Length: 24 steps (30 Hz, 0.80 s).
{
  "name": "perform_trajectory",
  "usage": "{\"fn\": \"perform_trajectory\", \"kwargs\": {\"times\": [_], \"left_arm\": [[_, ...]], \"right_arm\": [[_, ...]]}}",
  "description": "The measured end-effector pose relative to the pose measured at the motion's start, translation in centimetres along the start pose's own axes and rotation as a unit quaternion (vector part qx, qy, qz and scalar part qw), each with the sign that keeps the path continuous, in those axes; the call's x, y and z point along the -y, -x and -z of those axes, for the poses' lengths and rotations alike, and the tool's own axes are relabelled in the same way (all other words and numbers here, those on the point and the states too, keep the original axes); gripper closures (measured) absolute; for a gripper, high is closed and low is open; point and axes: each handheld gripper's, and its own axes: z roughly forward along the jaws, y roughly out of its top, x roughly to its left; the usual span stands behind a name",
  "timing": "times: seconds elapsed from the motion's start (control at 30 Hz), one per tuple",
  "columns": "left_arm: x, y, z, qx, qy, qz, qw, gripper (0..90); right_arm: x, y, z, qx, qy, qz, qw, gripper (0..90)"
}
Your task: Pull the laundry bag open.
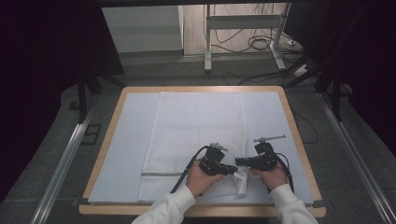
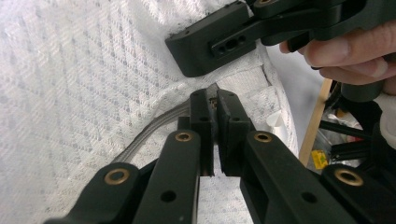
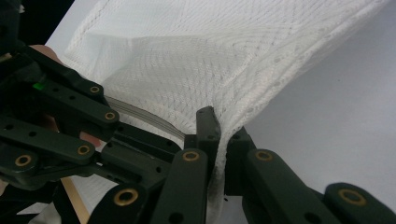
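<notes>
Both tools, left (image 1: 232,170) and right (image 1: 239,162), are gripping the towel's (image 1: 196,126) near right corner, its length running toward the worktop's (image 1: 299,135) far edge.

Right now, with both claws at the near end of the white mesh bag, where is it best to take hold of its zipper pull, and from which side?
Probably at the small pull tab itself, where the grey zipper ends. The left claw is shut there, coming in along the zipper line from the person's side. The right claw is shut on the mesh bag at its edge beside it, keeping the fabric taut.
</notes>
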Motion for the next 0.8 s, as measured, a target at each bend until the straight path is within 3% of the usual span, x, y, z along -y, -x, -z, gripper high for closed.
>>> {"fn": "perform_trajectory", "kwargs": {"times": [0.47, 0.67, 0.8], "left_arm": [[0.1, -0.7, -0.1, 0.006, -0.002, 0.008, 1.0000, 86.7], [0.4, -1.3, 0.1, 0.005, -0.001, 0.020, 0.9998, 86.7], [0.5, -1.0, 0.2, -0.002, 0.001, 0.014, 0.9999, 86.7]], "right_arm": [[0.1, -0.2, 0.1, 0.003, -0.001, 0.007, 1.0000, 87.7], [0.1, 0.0, 0.5, 0.002, 0.003, 0.003, 1.0000, 87.7], [0.1, 0.0, 0.4, 0.002, 0.001, 0.004, 1.0000, 87.7]]}}
